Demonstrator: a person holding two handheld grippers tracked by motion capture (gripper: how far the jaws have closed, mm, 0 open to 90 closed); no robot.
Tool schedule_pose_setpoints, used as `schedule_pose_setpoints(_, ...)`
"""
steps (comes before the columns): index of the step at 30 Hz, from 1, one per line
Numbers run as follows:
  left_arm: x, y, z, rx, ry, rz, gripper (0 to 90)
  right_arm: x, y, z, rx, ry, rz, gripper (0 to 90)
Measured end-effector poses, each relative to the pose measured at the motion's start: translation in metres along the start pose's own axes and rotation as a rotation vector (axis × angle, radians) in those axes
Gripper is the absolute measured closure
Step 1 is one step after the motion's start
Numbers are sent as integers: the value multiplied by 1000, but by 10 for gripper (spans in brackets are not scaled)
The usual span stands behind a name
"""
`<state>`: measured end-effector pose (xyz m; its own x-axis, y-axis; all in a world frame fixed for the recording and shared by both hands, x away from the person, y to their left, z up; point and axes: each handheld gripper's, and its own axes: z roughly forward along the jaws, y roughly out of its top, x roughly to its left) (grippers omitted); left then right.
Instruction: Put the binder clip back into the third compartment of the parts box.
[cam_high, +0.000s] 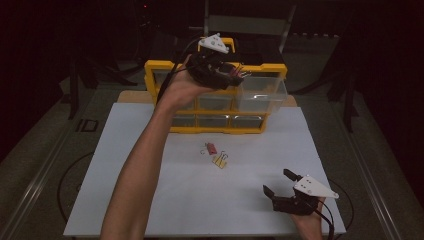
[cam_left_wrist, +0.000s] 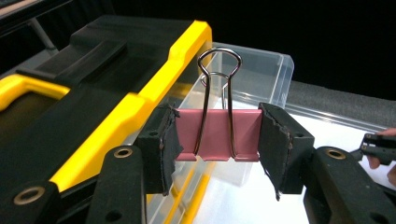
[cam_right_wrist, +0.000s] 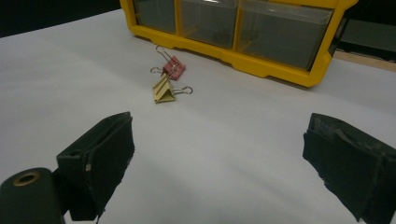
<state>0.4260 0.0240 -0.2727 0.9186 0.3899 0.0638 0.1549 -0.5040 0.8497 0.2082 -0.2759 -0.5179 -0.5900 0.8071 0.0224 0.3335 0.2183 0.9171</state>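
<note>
Pink binder clip clamped by its sides between the left tool jaws, wire handles up, just above the pulled-out clear drawer of the yellow organizer.

High view: left tool raised at the organizer's top row, beside the open drawer. Right tool low on the white table, jaws spread wide, nothing between them. Red clip and yellow clip lying mid-table, touching.

Right gripper view: right tool jaws wide apart, empty, facing both loose clips before the organizer.
</note>
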Motion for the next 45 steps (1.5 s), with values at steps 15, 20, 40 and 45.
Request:
schedule_pose_setpoints(15,-3,17,32,30,3,-58,124,0,-1,-2,1,-3,-2,84)
schedule_pose_setpoints(20,3,6,26,50,48,-88,0,0,-1,-2,-2,-5,-3,85)
schedule_pose_setpoints(40,3,-78,5,51,97,-85,31,0,0,-2,0,-10,-7,85)
schedule_pose_setpoints(45,-1,-92,7,44,107,-87,38,0,0,-2,0,-10,-6,85)
